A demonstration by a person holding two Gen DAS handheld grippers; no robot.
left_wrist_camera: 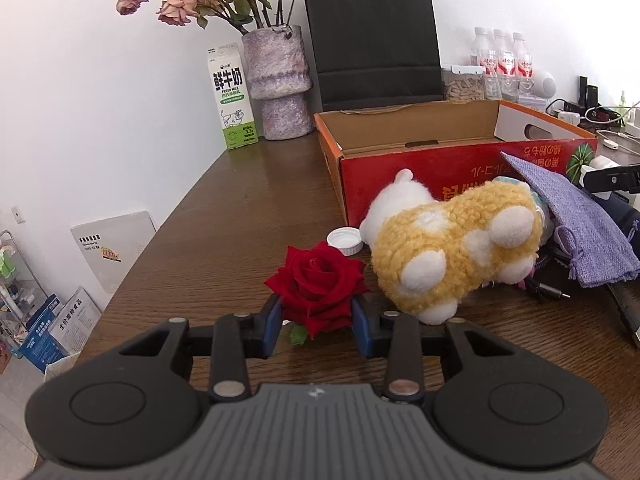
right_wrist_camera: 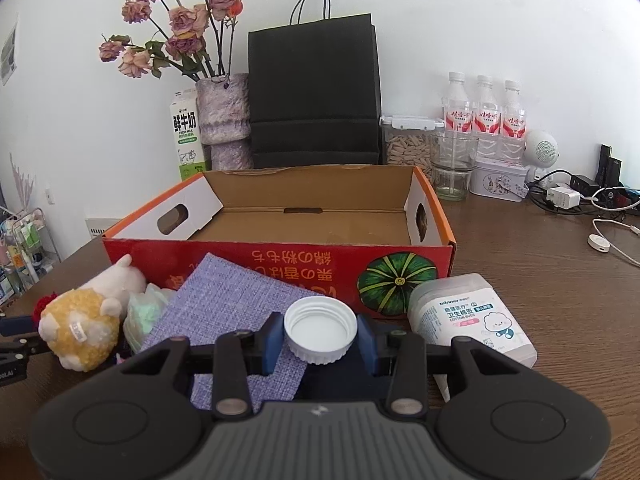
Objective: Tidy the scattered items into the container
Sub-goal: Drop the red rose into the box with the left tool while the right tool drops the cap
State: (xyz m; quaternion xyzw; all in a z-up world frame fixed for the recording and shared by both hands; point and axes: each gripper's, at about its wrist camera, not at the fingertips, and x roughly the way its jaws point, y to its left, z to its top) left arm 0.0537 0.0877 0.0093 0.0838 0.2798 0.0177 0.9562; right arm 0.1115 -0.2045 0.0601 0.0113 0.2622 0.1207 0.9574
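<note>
The open red cardboard box [left_wrist_camera: 440, 172] [right_wrist_camera: 280, 256] stands on the brown table. In the left wrist view, my left gripper [left_wrist_camera: 317, 312] has its blue pads pressed on both sides of a red rose [left_wrist_camera: 316, 276] lying on the table. A yellow-and-white plush toy [left_wrist_camera: 452, 248] [right_wrist_camera: 80, 328] lies just right of the rose. My right gripper [right_wrist_camera: 319, 322] is shut on a white screw cap [right_wrist_camera: 320, 334], which sits over a purple woven pouch [right_wrist_camera: 224, 304] in front of the box. A second white cap [left_wrist_camera: 345, 241] lies behind the rose.
A cotton-bud tub [right_wrist_camera: 472, 316] lies right of my right gripper. Behind the box stand a black paper bag [right_wrist_camera: 314, 96], a vase of dried roses [right_wrist_camera: 222, 120], a milk carton [left_wrist_camera: 232, 96], water bottles [right_wrist_camera: 484, 112] and a glass [right_wrist_camera: 454, 168]. Cables [right_wrist_camera: 600, 224] sprawl at the far right.
</note>
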